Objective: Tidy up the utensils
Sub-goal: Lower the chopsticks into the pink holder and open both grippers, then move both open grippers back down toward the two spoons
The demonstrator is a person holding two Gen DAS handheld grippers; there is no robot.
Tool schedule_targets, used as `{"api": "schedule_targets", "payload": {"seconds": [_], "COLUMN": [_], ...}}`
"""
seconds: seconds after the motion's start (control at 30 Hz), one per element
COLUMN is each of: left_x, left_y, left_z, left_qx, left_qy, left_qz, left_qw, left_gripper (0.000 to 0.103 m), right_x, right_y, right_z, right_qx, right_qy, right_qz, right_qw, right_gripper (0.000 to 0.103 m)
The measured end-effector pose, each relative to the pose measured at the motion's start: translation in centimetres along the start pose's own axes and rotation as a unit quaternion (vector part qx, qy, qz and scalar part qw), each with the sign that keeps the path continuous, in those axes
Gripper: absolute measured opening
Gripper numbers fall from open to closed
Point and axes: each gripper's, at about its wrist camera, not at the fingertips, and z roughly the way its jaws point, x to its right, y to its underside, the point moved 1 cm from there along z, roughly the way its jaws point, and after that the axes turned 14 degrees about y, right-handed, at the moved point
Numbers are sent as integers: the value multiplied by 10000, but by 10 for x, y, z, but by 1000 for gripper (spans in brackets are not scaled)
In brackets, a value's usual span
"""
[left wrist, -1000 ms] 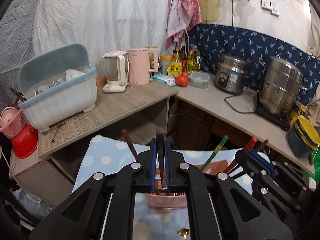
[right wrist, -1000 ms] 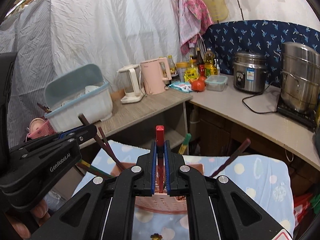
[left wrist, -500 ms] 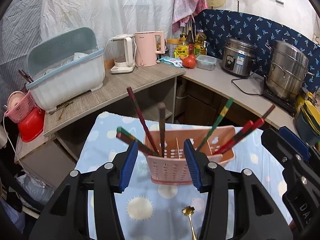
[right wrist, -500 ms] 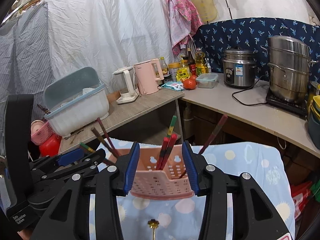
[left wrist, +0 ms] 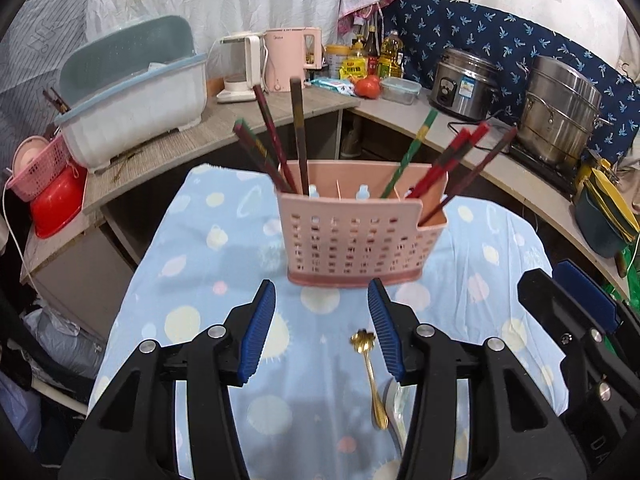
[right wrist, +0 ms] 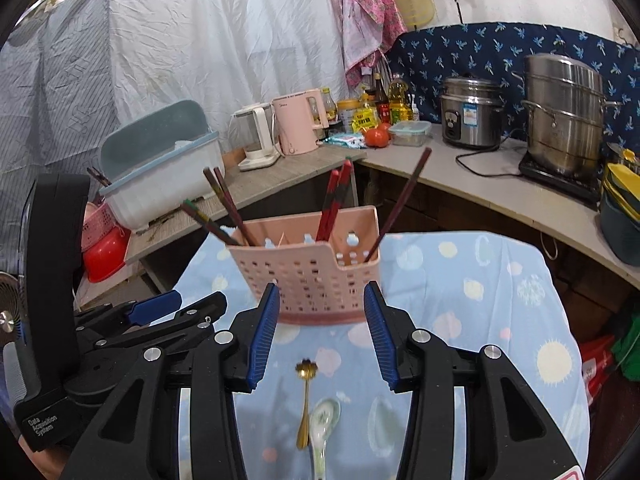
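A pink perforated utensil holder stands on the blue dotted tablecloth. Several chopsticks lean in its compartments. In front of it lie a gold flower-tipped spoon and a white ceramic spoon side by side. My left gripper is open just short of the holder, above the spoons, with nothing between its blue pads. My right gripper is also open and empty, at the holder's near wall. Each gripper shows at the edge of the other's view.
An L-shaped counter behind the table carries a lidded dish bin, two kettles, bottles, a rice cooker and a tall steel steamer. A red basin and a pink basket sit at the left.
Both grippers were shut on chopsticks above the holder. They have opened, let go and drawn back and down. The chopsticks now stand in the holder and the spoons have come into view.
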Motion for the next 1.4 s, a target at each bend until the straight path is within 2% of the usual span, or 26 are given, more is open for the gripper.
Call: {"api": "schedule_targets", "payload": {"seconds": [0.4, 0.87, 1.1, 1.4], "left_x": [-11, -29, -37, -42], "left_y": [49, 110, 126, 131], "left_z": [-4, 8, 14, 20], "left_qx": [-331, -897, -1085, -1195], "left_qy": [-139, -332, -371, -374], "left_qz": [-69, -131, -149, -199], "left_qw": [9993, 9953, 9933, 9919], "left_gripper": [46, 45, 45, 45], "right_x": [4, -6, -15, -21], "right_y": [58, 143, 161, 166], "right_z": [-6, 22, 36, 49], "right_qx": [-460, -1382, -1608, -1757], "right_qy": [219, 242, 235, 236], "right_qz": [-236, -623, -718, -817], "right_qw": [9984, 9881, 9841, 9808], "right_gripper": [43, 41, 32, 23]}}
